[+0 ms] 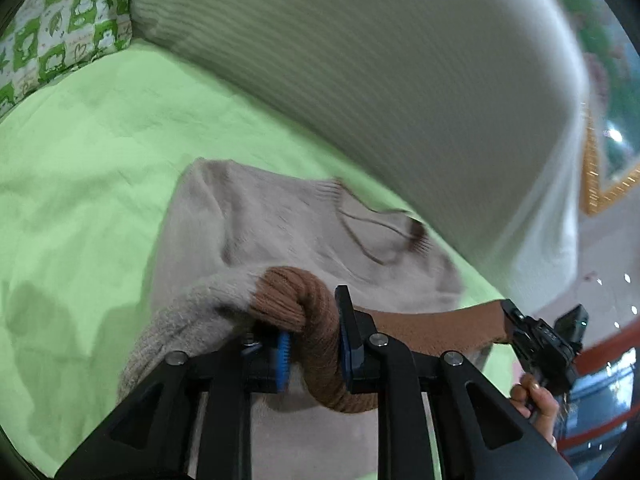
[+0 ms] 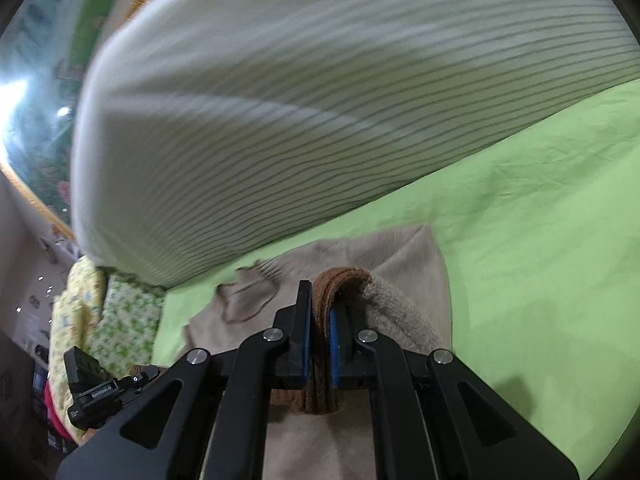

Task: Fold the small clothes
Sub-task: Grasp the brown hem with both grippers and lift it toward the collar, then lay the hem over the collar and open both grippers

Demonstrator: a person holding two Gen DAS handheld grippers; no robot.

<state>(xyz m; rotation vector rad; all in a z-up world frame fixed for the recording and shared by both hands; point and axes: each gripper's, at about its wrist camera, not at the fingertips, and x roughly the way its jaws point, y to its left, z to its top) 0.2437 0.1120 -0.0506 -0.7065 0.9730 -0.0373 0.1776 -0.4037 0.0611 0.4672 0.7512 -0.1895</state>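
The beige sweater [image 1: 280, 236] lies on the green bed sheet [image 1: 92, 168], its body at the 12 o'clock side of both cameras. The left claw [image 1: 312, 344] is clamped on one brown cuff [image 1: 304, 308]. The right claw [image 2: 319, 340] is clamped on the other brown cuff [image 2: 340, 280], below the striped pillow [image 2: 320, 120].

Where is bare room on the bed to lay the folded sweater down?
Bare green sheet lies left of the beige sweater, up to the patterned pillow. Behind the sweater it is crowded by the striped pillow.
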